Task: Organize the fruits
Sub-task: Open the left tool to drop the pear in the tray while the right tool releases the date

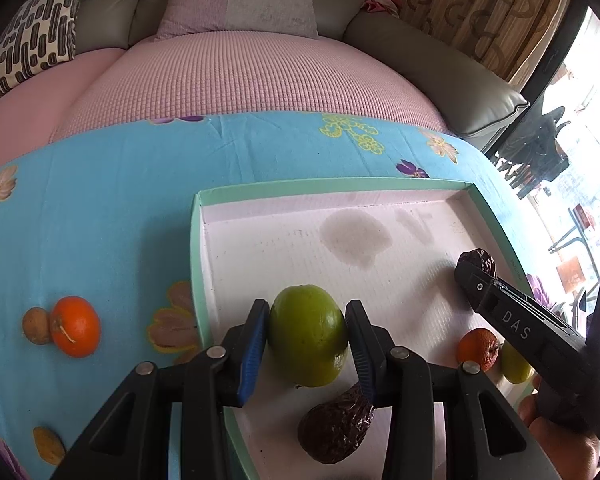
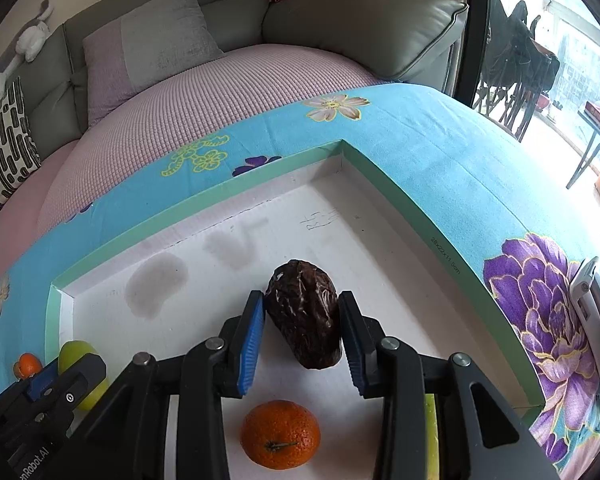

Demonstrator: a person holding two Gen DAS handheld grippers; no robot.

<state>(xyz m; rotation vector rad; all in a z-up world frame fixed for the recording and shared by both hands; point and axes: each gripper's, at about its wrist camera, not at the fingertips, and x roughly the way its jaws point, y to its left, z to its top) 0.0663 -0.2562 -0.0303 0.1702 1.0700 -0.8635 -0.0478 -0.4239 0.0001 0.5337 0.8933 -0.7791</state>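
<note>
Left hand-held gripper: blue pads clamped on the flanks of a round, smooth green fruit, held over the left part of the shallow white tray with mint-green rim. I cannot tell whether the fruit rests on the tray floor or hangs just above it.

Right hand-held gripper: pads closed on a dark brown, wrinkled, oblong dried fruit, over the right half of the same tray.

Already in the tray: a second wrinkled dark fruit near the front edge, a small orange mandarin with stem, and a yellow-green fruit beside it. Outside, on the blue floral cloth covering the desk: an orange mandarin touching a small brown nut-like fruit, and a yellowish piece nearer the front.

Handling, judged: the green fruit looks firm, glossy and likely slippery; hold across its widest part, as here, with moderate squeeze to avoid bruising. The dried fruit looks light and soft, its skin giving good friction; grip mid-body across the short axis. Mandarins: soft peel, grip the equator gently.
</note>
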